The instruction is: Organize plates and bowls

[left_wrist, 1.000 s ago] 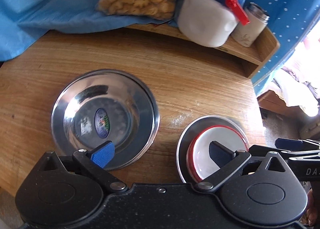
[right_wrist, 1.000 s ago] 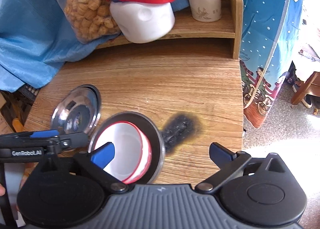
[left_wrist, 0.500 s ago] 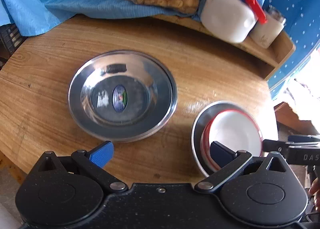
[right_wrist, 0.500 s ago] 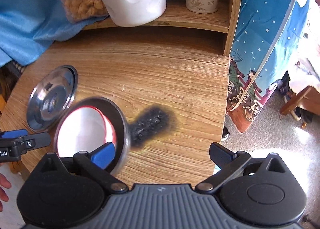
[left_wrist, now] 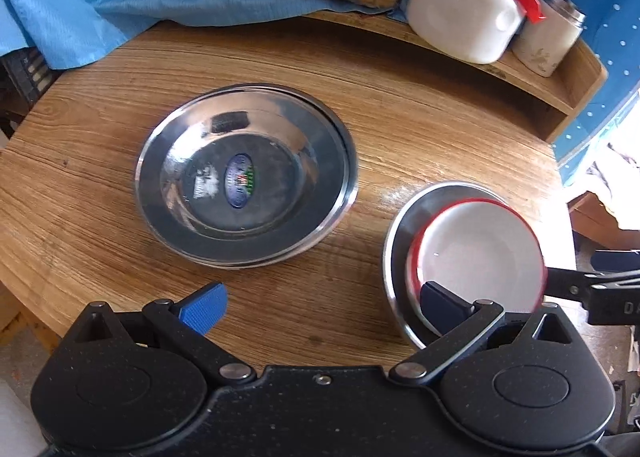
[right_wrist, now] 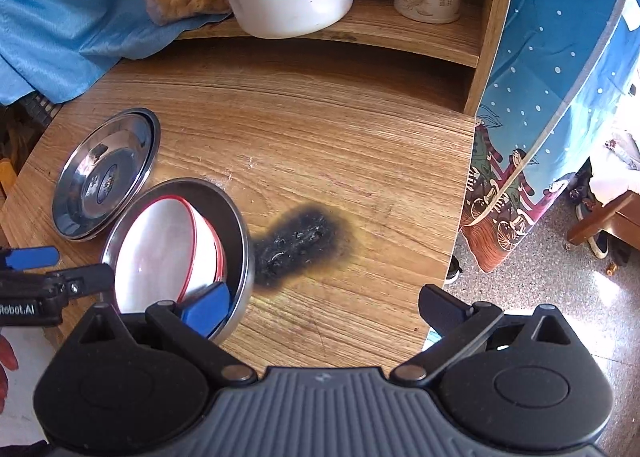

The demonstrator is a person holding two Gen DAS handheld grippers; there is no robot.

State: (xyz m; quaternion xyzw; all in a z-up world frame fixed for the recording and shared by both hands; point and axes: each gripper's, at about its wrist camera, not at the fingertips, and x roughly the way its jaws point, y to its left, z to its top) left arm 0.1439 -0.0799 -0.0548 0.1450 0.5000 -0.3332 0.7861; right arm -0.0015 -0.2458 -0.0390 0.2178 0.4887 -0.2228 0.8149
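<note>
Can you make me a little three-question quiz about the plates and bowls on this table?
1. True or false: the white bowl sits inside a steel dish.
2. What marks the table to the right of that dish: A) a black burn, B) a puddle, C) a sticker?
3. Fill in: the left tool is open and holds ____.

Key: 1 true. 2 A, the burn mark. 3 nothing; it hangs over the table near the steel plates.

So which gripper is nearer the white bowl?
Too close to call: the left gripper has one finger over the white bowl, and the right gripper likewise.
</note>
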